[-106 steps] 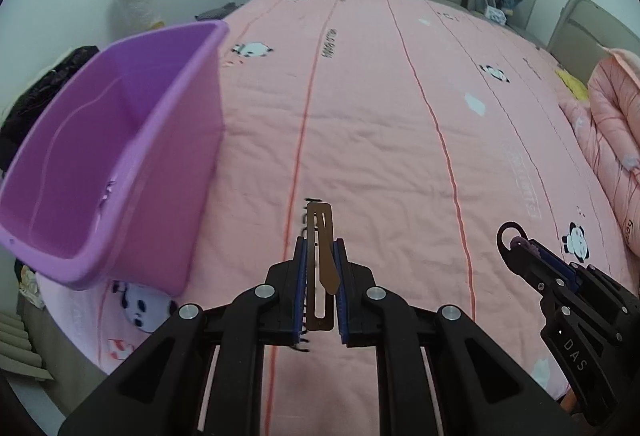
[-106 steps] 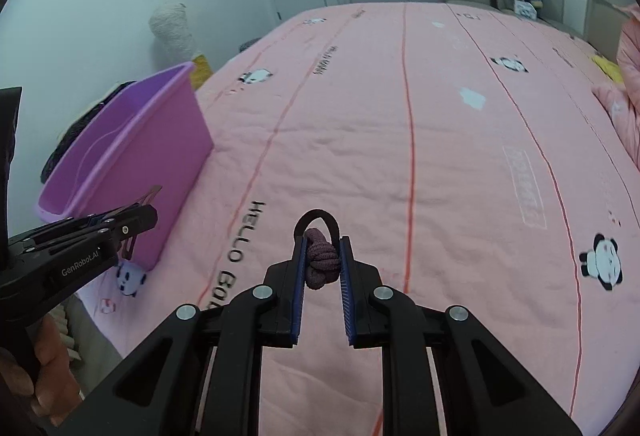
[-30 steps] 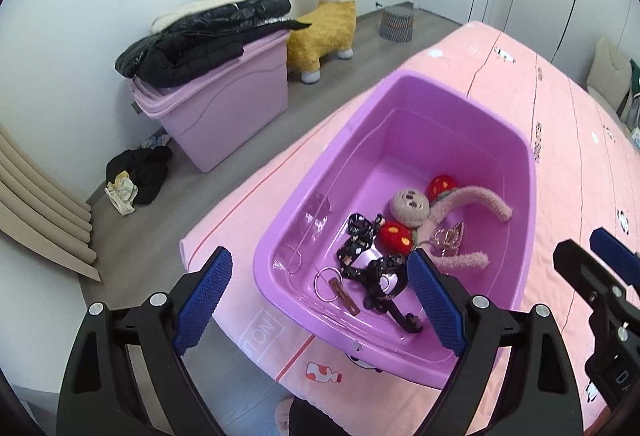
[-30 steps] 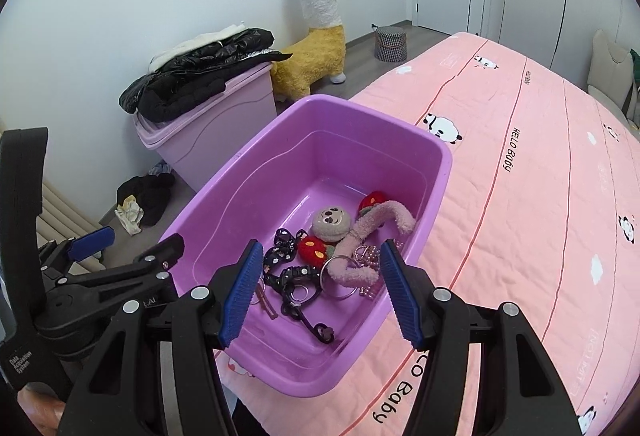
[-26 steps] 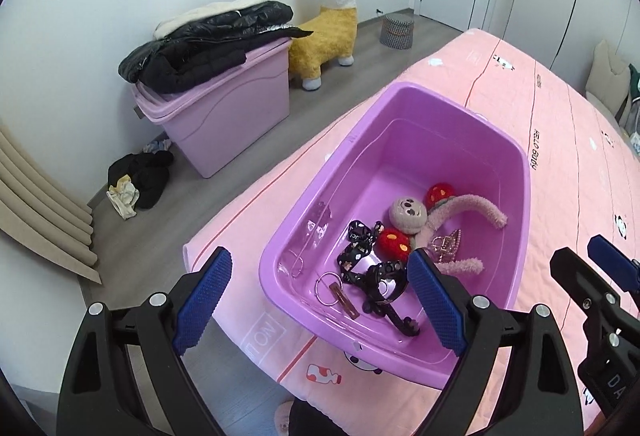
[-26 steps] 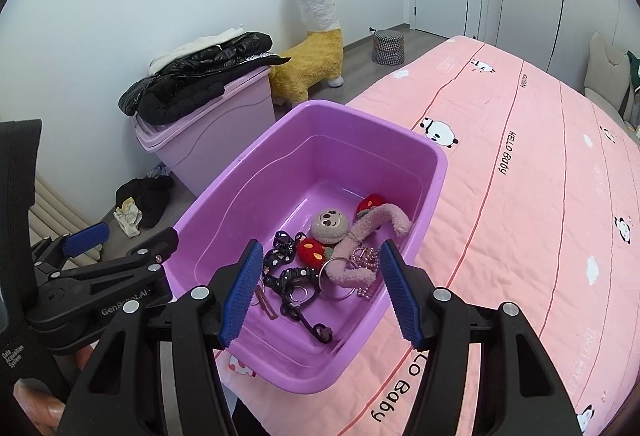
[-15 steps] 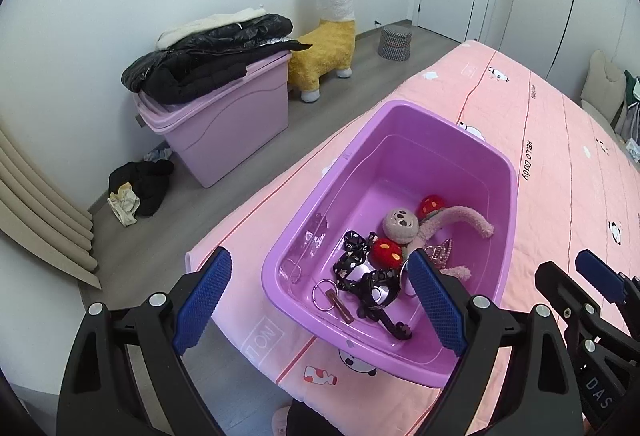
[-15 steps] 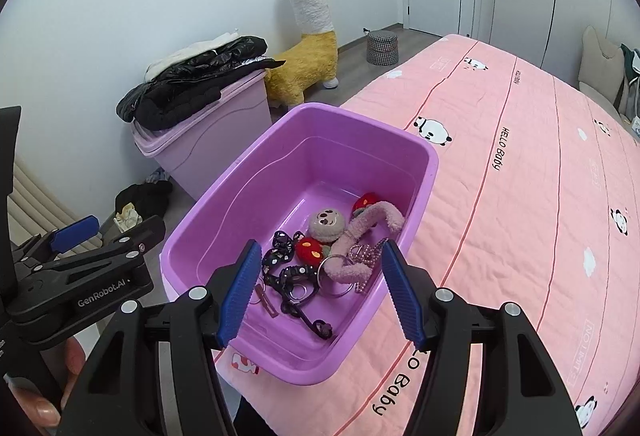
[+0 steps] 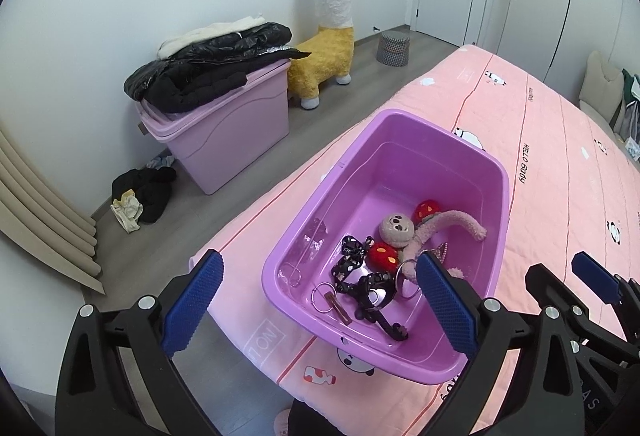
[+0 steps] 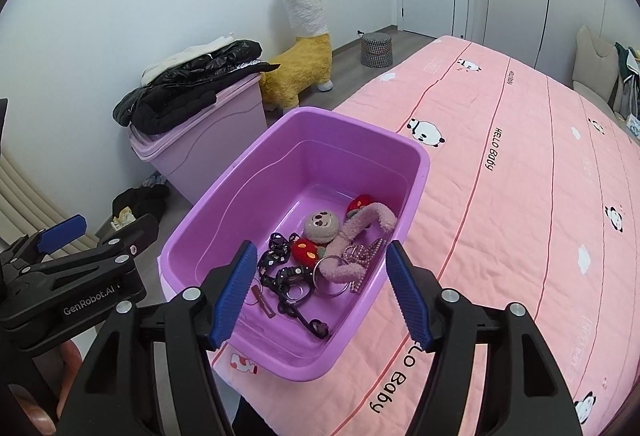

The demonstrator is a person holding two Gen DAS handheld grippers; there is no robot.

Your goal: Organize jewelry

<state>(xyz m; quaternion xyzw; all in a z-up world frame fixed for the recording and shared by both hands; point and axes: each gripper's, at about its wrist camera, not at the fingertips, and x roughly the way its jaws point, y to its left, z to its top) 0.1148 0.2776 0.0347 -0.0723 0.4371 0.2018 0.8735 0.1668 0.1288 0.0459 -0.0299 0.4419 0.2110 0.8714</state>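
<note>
A purple plastic bin (image 9: 404, 128) stands at the near corner of the pink bed; it also shows in the right wrist view (image 10: 344, 124). Inside lie a pink plush sloth keychain (image 9: 436, 226), red plush charms (image 9: 382, 253), black hair ties (image 9: 368, 282), metal rings (image 9: 322, 292), a brown hair clip (image 9: 338, 310) and a beaded piece (image 10: 366, 252). My left gripper (image 9: 316, 300) is open and empty above the bin's near end. My right gripper (image 10: 320, 284) is open and empty above the same end.
The pink quilt (image 10: 520, 196) stretches right and back. Off the bed's left edge is the floor with a lilac storage box (image 9: 228, 132) under black jackets, a yellow alpaca toy (image 9: 326, 40), a small stool (image 9: 394, 48) and clothes on the floor (image 9: 142, 192).
Earlier my left gripper held a brown hair clip and my right a hair tie; both now lie in the bin. Over the last second both open grippers have drawn back and up.
</note>
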